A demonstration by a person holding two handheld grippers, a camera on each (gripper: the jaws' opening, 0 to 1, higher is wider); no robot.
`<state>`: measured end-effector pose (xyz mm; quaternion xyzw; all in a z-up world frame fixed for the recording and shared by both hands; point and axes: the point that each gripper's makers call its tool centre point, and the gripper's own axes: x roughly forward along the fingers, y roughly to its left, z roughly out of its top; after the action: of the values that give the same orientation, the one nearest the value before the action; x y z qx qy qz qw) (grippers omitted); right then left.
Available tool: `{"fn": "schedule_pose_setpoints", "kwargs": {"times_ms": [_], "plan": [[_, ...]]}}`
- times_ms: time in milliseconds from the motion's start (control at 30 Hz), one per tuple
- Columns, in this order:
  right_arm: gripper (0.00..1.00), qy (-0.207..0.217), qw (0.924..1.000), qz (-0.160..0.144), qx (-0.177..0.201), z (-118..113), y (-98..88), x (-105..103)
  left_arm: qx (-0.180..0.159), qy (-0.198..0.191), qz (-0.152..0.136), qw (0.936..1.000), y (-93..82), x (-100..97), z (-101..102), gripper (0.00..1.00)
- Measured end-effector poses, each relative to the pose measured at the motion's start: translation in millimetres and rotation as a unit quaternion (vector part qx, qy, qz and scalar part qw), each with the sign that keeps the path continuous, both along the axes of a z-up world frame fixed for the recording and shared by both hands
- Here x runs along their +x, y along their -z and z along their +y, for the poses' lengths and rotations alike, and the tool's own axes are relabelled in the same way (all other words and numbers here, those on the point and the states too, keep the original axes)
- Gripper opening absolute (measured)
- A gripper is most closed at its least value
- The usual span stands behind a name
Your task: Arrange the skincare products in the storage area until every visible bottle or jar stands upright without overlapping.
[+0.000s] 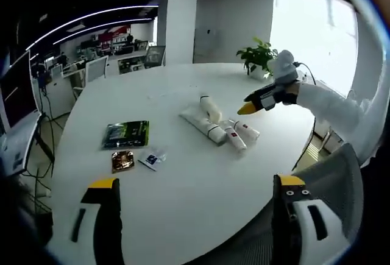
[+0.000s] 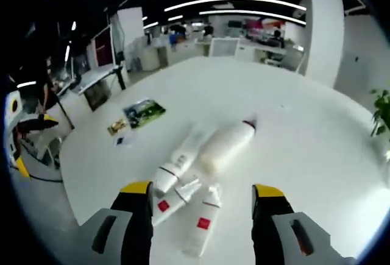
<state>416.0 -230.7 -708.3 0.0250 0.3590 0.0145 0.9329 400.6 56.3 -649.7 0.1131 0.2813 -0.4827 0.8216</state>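
The white bench [image 2: 292, 113] carries everything. Near its middle, four skincare items lie flat, touching and partly overlapping: one large bottle [image 2: 226, 145] and three tubes [image 2: 203, 222]. Beside the bottle, toward the bench edge, lie a green packet [image 1: 126, 133] and two small sachets [image 1: 122, 160]. The right gripper [image 2: 201, 199] hovers open over the tubes; the left gripper [image 1: 198, 195] is open too. Nudging one tube could roll its neighbours off.

Bright daylight enters through the window [image 1: 311, 27], overexposed. Ceiling light strips [image 2: 234, 0] glare. The tabletop [image 1: 183, 173] is evenly lit. Fisheye distortion bends edges; slight blur throughout.
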Motion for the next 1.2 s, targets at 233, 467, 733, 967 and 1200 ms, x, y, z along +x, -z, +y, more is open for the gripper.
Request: {"fn": "schedule_pose_setpoints", "kwargs": {"times_ms": [233, 467, 733, 967, 1200], "plan": [[0.46, 0.031, 0.9995, -0.003, 0.010, -11, 7.3, 27, -0.005, -0.005, 0.007, 0.9999, 7.9, 4.2, -2, 0.99], [0.45, 0.057, 0.9982, 0.011, 0.011, -23, 18.9, 48, -0.020, 0.008, 0.007, 0.9998, 12.8, 14.2, -14, 0.99], [0.48, 0.104, 0.9929, 0.042, 0.039, -29, 25.9, 71, -0.026, 0.029, 0.001, 0.9993, 21.0, 30.5, -20, 0.99], [0.47, 0.146, 0.9816, 0.105, 0.063, -31, 48.8, 80, -0.026, 0.036, -0.004, 0.9990, 24.5, 32.2, -15, 0.99], [0.47, 0.165, 0.9716, 0.161, 0.052, -33, 64.4, 84, -0.040, 0.040, -0.002, 0.9984, 19.9, 30.1, -13, 0.99]]}}
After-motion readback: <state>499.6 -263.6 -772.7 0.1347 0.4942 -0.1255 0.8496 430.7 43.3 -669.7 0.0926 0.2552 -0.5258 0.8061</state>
